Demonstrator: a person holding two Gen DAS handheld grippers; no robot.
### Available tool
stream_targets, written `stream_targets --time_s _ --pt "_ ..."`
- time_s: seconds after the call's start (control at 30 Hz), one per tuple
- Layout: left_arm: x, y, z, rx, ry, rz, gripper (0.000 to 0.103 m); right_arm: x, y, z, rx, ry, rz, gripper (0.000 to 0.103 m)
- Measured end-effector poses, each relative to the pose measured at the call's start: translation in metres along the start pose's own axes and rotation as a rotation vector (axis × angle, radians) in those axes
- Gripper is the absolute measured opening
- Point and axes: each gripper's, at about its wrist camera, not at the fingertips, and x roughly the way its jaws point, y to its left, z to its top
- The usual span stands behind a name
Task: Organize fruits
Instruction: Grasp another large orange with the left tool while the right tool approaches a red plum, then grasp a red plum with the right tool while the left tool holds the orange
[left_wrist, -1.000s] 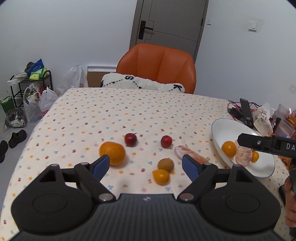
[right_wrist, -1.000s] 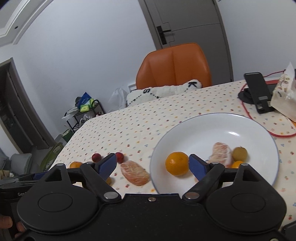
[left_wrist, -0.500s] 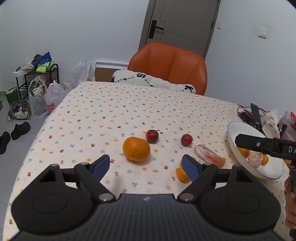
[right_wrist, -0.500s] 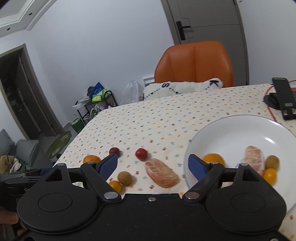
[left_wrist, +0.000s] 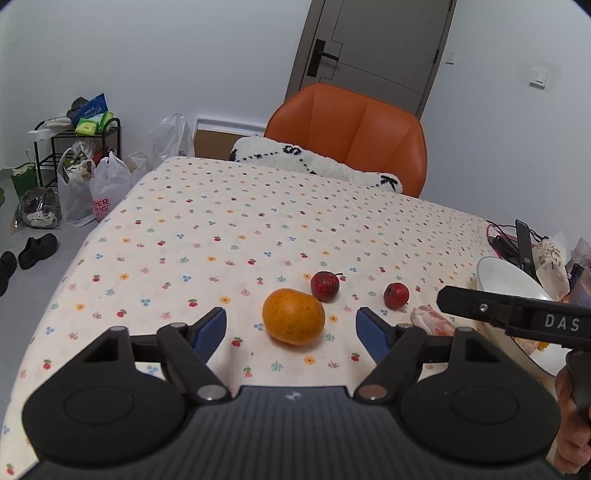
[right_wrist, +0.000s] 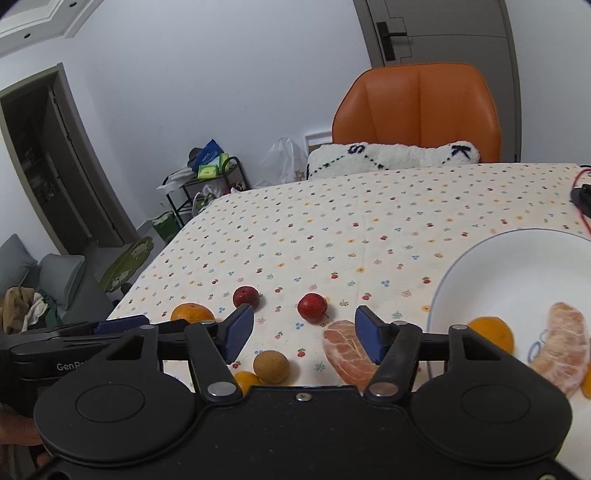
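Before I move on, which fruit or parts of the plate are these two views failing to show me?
- Plate, right wrist view: right side cut by the frame edge.
- Small orange fruit, right wrist view: lower part behind the gripper body.
- Peeled segment, left wrist view: partly behind the left gripper's finger and the right gripper.

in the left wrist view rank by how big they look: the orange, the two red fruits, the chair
1. chair, though farthest away
2. orange, nearest the camera
3. left red fruit
4. right red fruit, close to the left one; too alike to rank firmly
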Motion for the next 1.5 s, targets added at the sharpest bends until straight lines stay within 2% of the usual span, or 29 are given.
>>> stream_targets --time_s 0.03,0.27,0.33,0.4,0.53,0.6,0.7,0.73,1.03,1.5 --pt "0.003 0.0 0.0 0.0 0.004 -0.003 0.068 0.002 0.0 0.0 0.0 0.004 0.002 0.058" --pt "0.021 0.002 0.003 -0.008 0.037 -0.01 0.056 0.022 0.004 0.006 -0.013 0.027 0.006 0.054" --pt "0.025 0.004 0.002 -0.01 0.045 -0.014 0.047 0.027 0.005 0.007 -0.019 0.034 0.004 0.053" --pt "0.027 0.006 0.001 -0.017 0.05 -0.032 0.042 0.033 0.006 0.006 -0.024 0.047 0.003 0.051" --pt "0.027 0.006 0.001 -0.015 0.047 -0.036 0.041 0.043 0.009 0.005 -0.034 0.069 -0.004 0.048" --pt "0.027 0.006 0.002 -0.015 0.047 -0.03 0.041 0.047 0.008 0.004 -0.029 0.077 -0.005 0.043" --pt "0.026 0.006 0.003 -0.015 0.046 -0.019 0.041 0.052 0.008 0.003 -0.032 0.089 -0.006 0.029" --pt "0.025 0.007 0.004 -0.015 0.045 -0.016 0.041 0.054 0.009 0.002 -0.034 0.097 -0.008 0.021" --pt "0.01 -0.001 0.008 -0.001 0.013 -0.01 0.041 0.028 0.006 0.007 -0.019 0.038 0.012 0.02" --pt "-0.005 -0.043 0.01 0.036 -0.021 -0.047 0.041 -0.02 -0.019 0.008 0.018 -0.043 0.005 0.02"
